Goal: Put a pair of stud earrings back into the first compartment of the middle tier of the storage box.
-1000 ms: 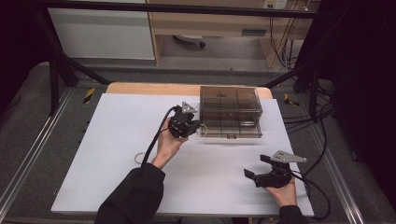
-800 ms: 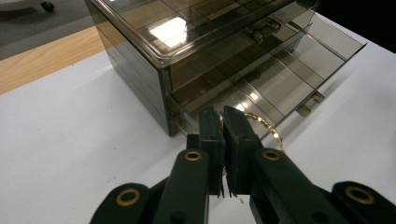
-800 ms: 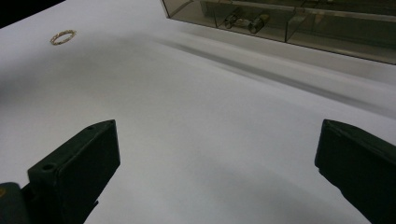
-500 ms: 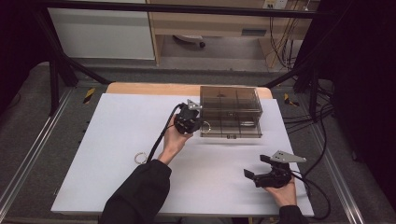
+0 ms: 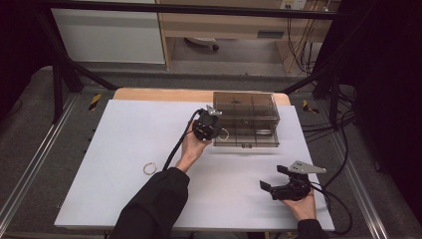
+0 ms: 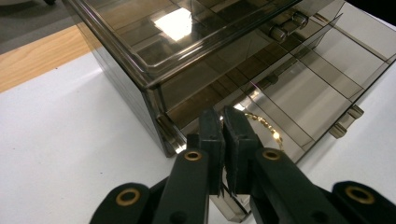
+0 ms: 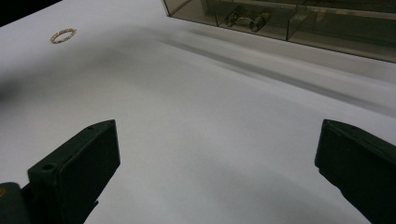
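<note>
Here, left tongs (image 6: 223,140) clamped on a gold bracelet (image 6: 266,127), held at the smoky organiser box (image 5: 246,119), just over its pulled-out lower drawer (image 6: 299,100). Not yet dropped in. Second gold bracelet (image 5: 149,168) lying on the white tabletop (image 5: 124,134), well apart, left to fetch. Right tongs (image 7: 219,163) wide open, empty, resting.

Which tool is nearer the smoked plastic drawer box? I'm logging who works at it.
Left. The left tool is right at the drawer box's left front corner, jaws shut on a gold bracelet. The right tool rests open near the table's front edge, well apart.
</note>
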